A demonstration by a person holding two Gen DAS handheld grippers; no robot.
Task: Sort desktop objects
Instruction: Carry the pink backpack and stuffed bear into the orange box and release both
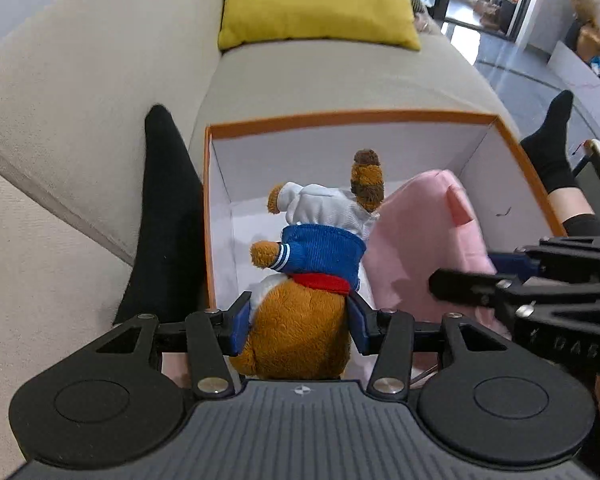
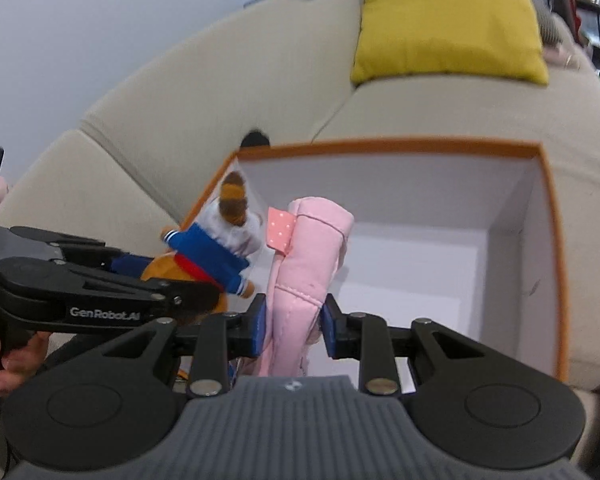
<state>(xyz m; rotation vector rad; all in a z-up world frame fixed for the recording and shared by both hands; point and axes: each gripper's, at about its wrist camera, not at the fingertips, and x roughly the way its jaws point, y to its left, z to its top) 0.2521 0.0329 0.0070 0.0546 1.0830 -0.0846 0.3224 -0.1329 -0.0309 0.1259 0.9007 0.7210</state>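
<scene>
both toys are being carried over the orange-rimmed box (image 1: 340, 117), which sits on a beige sofa (image 1: 80, 92) with a yellow cushion (image 1: 316, 0) at twelve o'clock beyond it. the left gripper (image 1: 298, 322) has its jaws clenched on the head of a brown plush bear (image 1: 300, 320) in a blue and white sailor outfit, hanging head-toward-camera with its feet pointing into the box. the right gripper (image 2: 294, 326) has its jaws clamped on a pink padded toy (image 2: 304, 268), which stands up from the grip and leans toward twelve o'clock over the white box floor.

the step in hand looks like the drop into the box. to do it well, each toy should go lower first, so it lands inside the walls and does not bounce off the rim. the bear is close to the wall at nine o'clock in the left wrist view; nudging it toward three o'clock would give margin, but the pink toy sits just beside it there, the two nearly touching, so release one, then the other. the far half of the box is bare, so pushing the pink toy toward twelve o'clock before letting go should leave room. both are soft, so a short fall is likely harmless.
</scene>
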